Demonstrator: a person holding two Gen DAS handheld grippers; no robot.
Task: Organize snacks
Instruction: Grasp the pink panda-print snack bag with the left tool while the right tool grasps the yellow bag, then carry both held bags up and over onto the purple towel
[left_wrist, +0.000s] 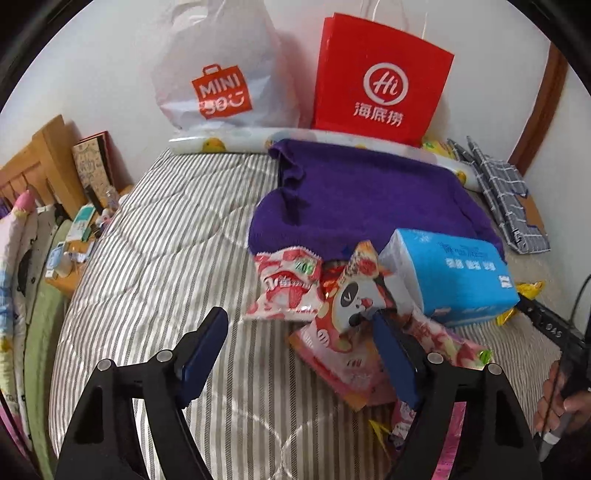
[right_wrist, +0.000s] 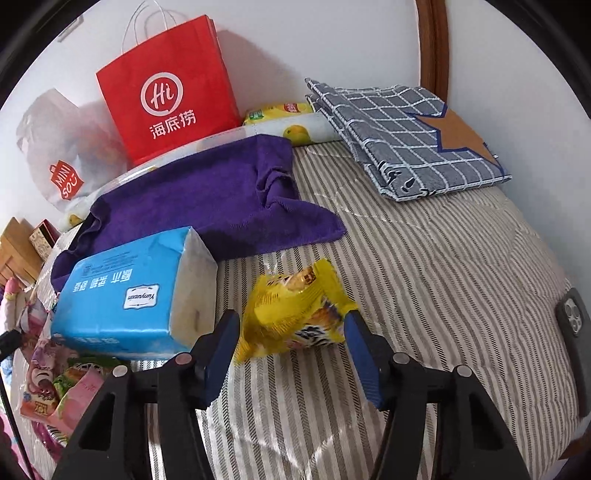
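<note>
Yellow snack packet (right_wrist: 295, 314) lies mid-bed between right tongs (right_wrist: 291, 332)' blue pads, not yet pinched: centre, squeeze gently. Left tongs (left_wrist: 299, 354) gape empty over bed; one pad overlaps pink packets (left_wrist: 332, 332) beside blue tissue pack (left_wrist: 450, 273).

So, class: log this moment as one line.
left claw: open, by pink snacks | right claw: open around yellow snack | on bed

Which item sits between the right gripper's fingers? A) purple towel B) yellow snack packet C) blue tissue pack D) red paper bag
B: in the right wrist view the yellow snack packet lies on the striped bedding between the right gripper fingers; the blue tissue pack lies off to the side.
</note>
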